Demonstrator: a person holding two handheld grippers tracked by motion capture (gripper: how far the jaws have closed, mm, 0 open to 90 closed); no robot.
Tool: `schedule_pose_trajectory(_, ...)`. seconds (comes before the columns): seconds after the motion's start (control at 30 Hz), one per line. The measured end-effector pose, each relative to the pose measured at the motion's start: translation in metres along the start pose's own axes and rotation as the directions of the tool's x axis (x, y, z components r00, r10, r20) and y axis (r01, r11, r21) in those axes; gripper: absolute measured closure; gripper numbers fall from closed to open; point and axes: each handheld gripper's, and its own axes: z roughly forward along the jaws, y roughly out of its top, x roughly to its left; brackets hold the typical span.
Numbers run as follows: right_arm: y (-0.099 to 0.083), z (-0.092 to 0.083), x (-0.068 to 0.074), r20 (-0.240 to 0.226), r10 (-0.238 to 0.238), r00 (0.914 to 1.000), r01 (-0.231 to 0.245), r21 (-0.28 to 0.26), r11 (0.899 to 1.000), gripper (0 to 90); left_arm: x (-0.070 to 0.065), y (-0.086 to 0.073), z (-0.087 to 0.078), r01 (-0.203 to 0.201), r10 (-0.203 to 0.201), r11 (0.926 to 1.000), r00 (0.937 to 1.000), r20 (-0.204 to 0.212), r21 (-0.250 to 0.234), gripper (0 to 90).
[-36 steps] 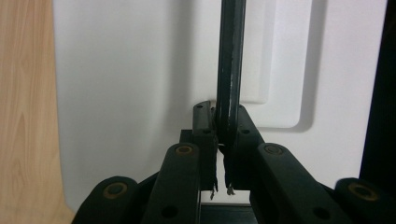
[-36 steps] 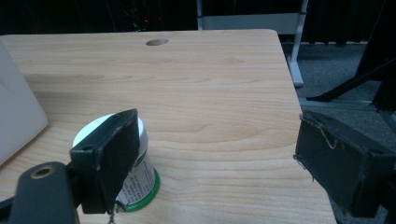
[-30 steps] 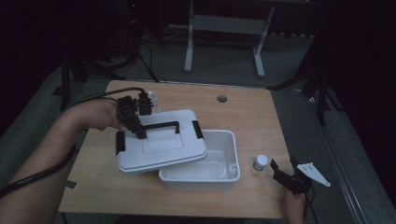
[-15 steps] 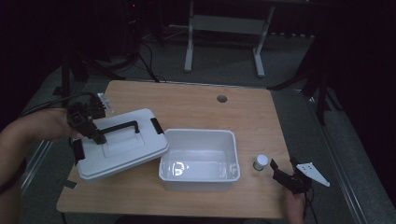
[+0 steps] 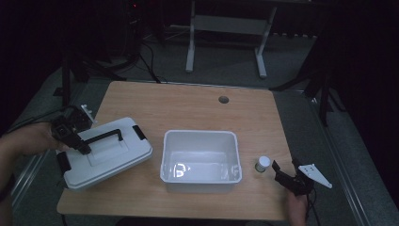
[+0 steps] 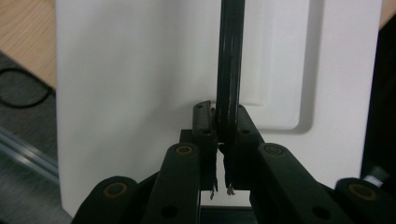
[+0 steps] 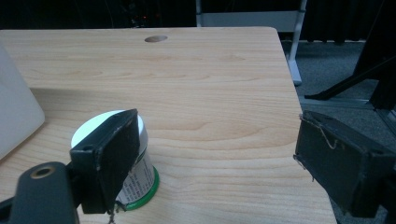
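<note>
White lid (image 5: 106, 153) held by its black handle (image 5: 101, 138), left of the tub (image 5: 201, 155).

The lid is flat, white plastic with black end clasps, lying tilted on the bench (image 5: 188, 106) beside the open white tub. The left hand-held gripper (image 5: 80, 146) is clamped on the handle; the right hand-held gripper (image 5: 282, 173) stands open by a small white-capped jar (image 5: 262, 164), right of the tub.

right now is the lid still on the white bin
No, the lid lies on the table left of the open white bin.
</note>
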Motion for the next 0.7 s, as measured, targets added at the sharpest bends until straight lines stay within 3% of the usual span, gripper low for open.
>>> schedule_pose_trajectory(0.17, 0.000, 0.000, 0.000, 0.001, -0.003, 1.0000, 0.003, 0.000, 1.000, 13.5, 0.009, -0.003, 0.022, 0.030, -0.029, 0.9995, 0.9995, -0.012, 0.011, 83.7)
schedule_pose_trajectory(0.33, 0.000, 0.000, 0.000, 0.002, -0.002, 1.0000, 0.002, -0.003, 1.000, 13.5, 0.018, -0.006, 0.040, 0.072, -0.072, 0.9971, 0.9974, 0.000, -0.026, 83.6)
schedule_pose_trajectory(0.53, 0.000, 0.000, 0.001, 0.000, -0.002, 1.0000, 0.002, -0.001, 1.000, 13.5, 0.026, -0.007, 0.058, 0.114, -0.116, 0.9920, 0.9930, -0.026, -0.054, 83.6)
schedule_pose_trajectory(0.7, 0.000, 0.000, 0.001, 0.001, -0.002, 1.0000, 0.002, -0.002, 1.000, 13.5, 0.030, -0.006, 0.078, 0.142, -0.143, 0.9884, 0.9892, -0.028, -0.054, 83.6)
